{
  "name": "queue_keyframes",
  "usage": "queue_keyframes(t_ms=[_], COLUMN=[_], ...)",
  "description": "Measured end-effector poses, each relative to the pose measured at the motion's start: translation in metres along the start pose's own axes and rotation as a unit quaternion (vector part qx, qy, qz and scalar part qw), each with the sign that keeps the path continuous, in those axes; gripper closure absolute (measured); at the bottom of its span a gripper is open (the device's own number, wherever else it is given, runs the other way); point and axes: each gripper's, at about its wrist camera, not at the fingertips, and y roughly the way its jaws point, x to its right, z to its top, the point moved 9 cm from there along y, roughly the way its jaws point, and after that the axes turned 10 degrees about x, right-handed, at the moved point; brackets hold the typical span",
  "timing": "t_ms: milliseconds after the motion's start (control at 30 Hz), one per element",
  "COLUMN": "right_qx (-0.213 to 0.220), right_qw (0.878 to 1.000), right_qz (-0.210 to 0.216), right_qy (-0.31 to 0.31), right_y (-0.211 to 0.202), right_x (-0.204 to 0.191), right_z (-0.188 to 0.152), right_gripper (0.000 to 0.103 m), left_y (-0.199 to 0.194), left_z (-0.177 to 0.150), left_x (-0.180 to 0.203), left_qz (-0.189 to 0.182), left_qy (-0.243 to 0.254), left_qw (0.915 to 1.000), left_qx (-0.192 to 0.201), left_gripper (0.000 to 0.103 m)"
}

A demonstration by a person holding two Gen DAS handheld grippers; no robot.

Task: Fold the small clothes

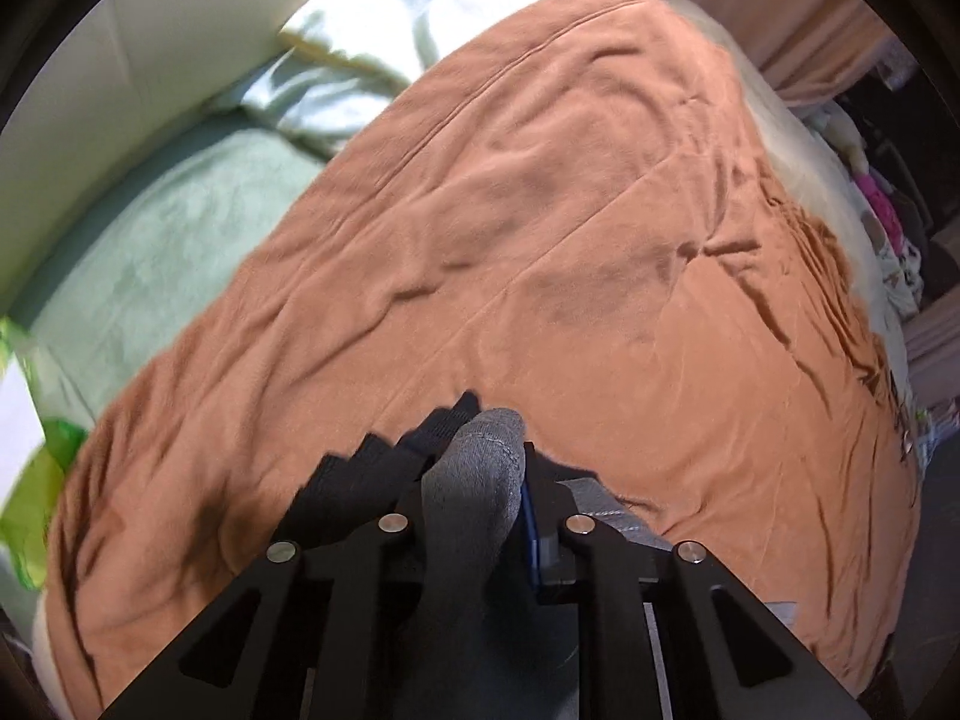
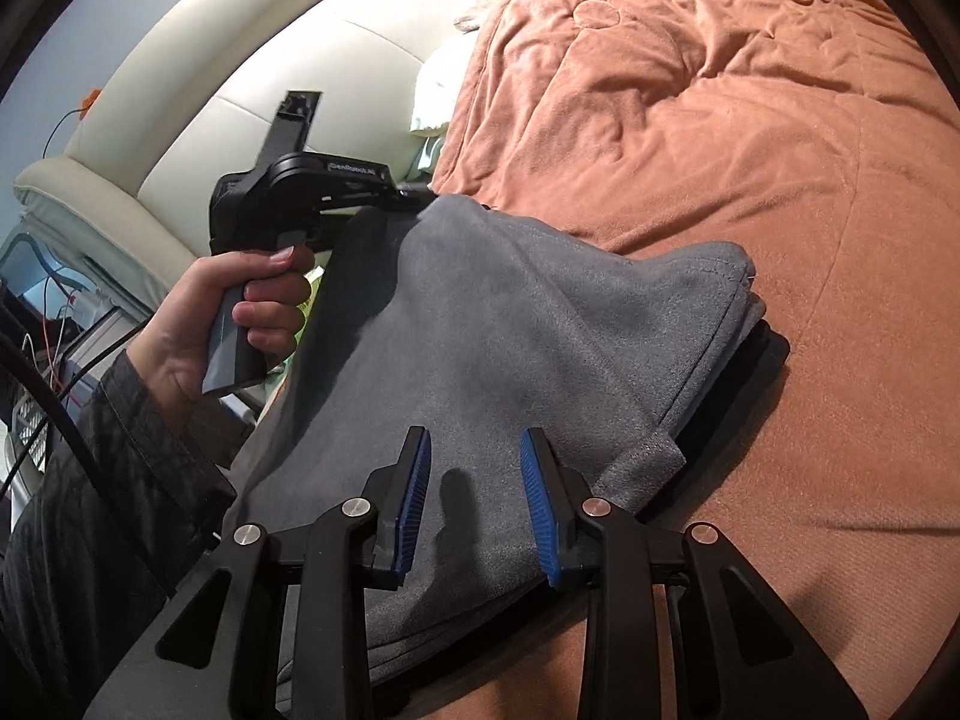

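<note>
A grey garment [image 2: 510, 324] lies on the orange blanket [image 2: 780, 180] with a black layer [image 2: 750, 360] showing under its right edge. Its far corner is raised, and my left gripper [image 1: 474, 480] is shut on that bunched grey fabric [image 1: 480, 456]; black cloth [image 1: 372, 468] hangs just left of it. In the right wrist view a hand [image 2: 240, 312] holds the left gripper's handle, and its fingertips are hidden by the cloth. My right gripper [image 2: 477, 498] is open just above the garment's near part, with grey fabric showing between its blue pads [image 2: 414, 504].
A pale green sheet [image 1: 150, 240] and a light pillow [image 1: 390, 30] lie at the bed's head against a cream padded headboard [image 2: 198, 90]. Clothes and clutter [image 1: 888, 228] sit past the bed's right side. Cables and equipment [image 2: 54, 312] stand beside the bed.
</note>
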Motion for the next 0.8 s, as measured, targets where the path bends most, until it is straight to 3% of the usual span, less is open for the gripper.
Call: queue_keyframes(t_ms=[167,333,433,500,567,700,800], right_qx=[0.006,0.015,0.006,-0.003,-0.004,0.014,0.026], right_qw=[1.000,1.000,1.000,1.000,1.000,1.000,0.999], right_qz=[0.012,0.013,0.007,0.000,0.001,-0.008,-0.022], right_qy=[0.007,0.018,0.015,0.013,0.014,0.010,0.005], right_y=[-0.004,-0.007,-0.003,0.001,0.001,-0.005,-0.009], right_x=[-0.001,0.000,0.002,0.004,0.003,0.003,0.007], right_z=[-0.002,0.001,-0.001,-0.003,0.000,0.010,0.017], right_gripper=[0.075,0.075,0.075,0.075,0.075,0.075,0.075], left_y=[-0.027,-0.030,-0.024,-0.035,-0.054,-0.080,-0.087], left_z=[0.023,0.029,0.027,0.034,0.040,0.041,0.026], left_x=[0.014,-0.003,-0.017,-0.031,-0.041,-0.044,-0.038], left_qz=[-0.030,0.007,0.053,0.088,0.087,0.061,0.046], left_qy=[0.042,0.037,0.046,0.027,0.002,0.006,0.039], left_qw=[0.9948,0.9922,0.9912,0.9868,0.9839,0.9852,0.9886], left_qx=[0.088,0.119,0.112,0.133,0.156,0.160,0.138], left_gripper=[0.088,0.087,0.075,0.065,0.042,0.042,0.055])
